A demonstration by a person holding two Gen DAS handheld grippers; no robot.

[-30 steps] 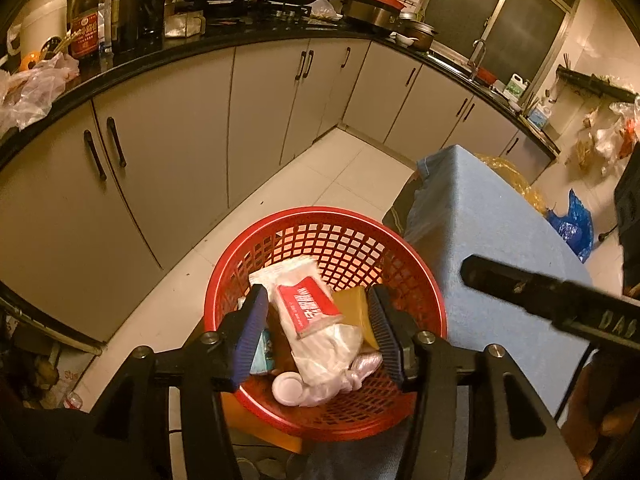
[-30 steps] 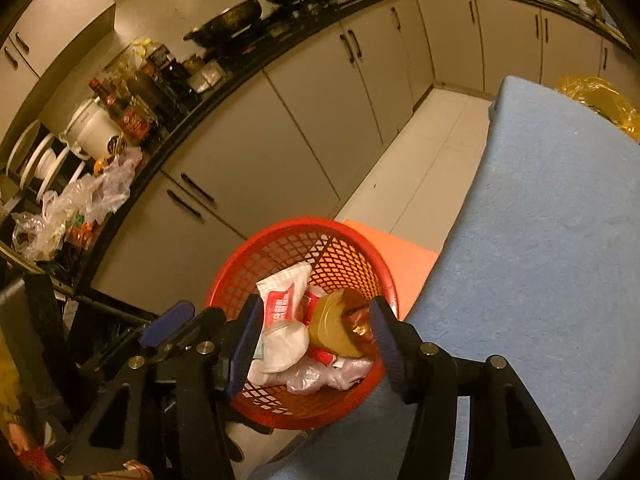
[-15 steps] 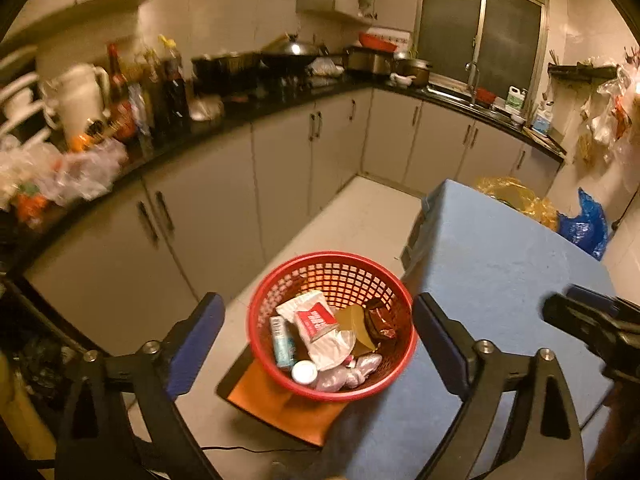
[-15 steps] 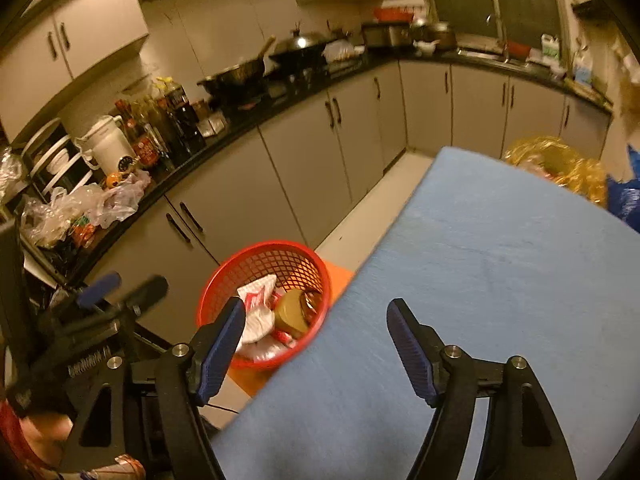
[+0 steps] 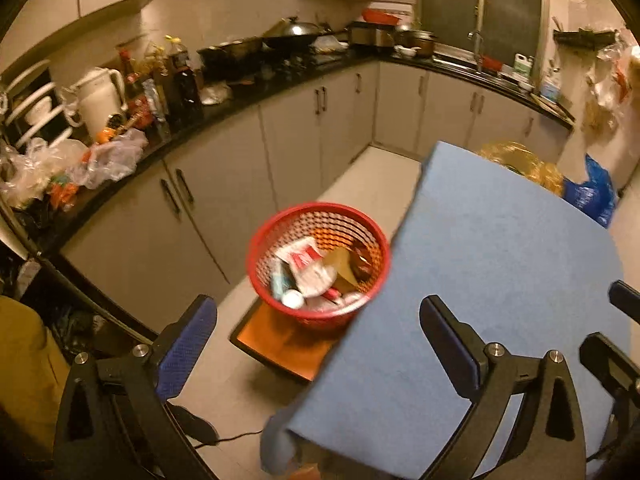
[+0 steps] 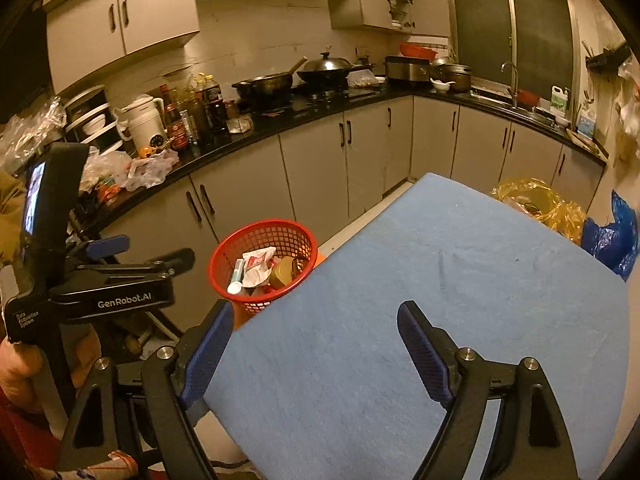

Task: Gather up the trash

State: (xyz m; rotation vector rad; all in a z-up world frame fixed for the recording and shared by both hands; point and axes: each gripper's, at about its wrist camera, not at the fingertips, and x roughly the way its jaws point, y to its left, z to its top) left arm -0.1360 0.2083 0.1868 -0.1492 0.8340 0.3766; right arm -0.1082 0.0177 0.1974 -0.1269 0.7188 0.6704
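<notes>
A red mesh basket [image 5: 316,209] [image 6: 260,226] stands on an orange board [image 5: 272,336] on the floor, beside the blue-covered table [image 5: 500,260] [image 6: 460,280]. In it lie a white wrapper with a red label [image 5: 306,260] [image 6: 256,262], a brown piece [image 5: 340,266] [image 6: 282,276] and a small tube [image 5: 276,280] [image 6: 236,276]. My left gripper [image 5: 316,312] [image 6: 144,252] hangs well above and short of the basket, its jaws opening with nothing between them. My right gripper [image 6: 314,312] [image 5: 606,320] hovers over the table's near edge, its jaws also opening and empty.
Grey cabinets under a black counter [image 6: 304,116] curve round the back, crowded with bottles, a white kettle [image 6: 142,122], pans and plastic bags. A yellow bag [image 6: 536,200] and a blue bag [image 6: 612,236] sit past the table's far end. A hand holds the left gripper at the bottom left.
Both grippers have drawn back and up from just over the basket, and their jaws have spread wide. The basket now looks smaller and farther off.
</notes>
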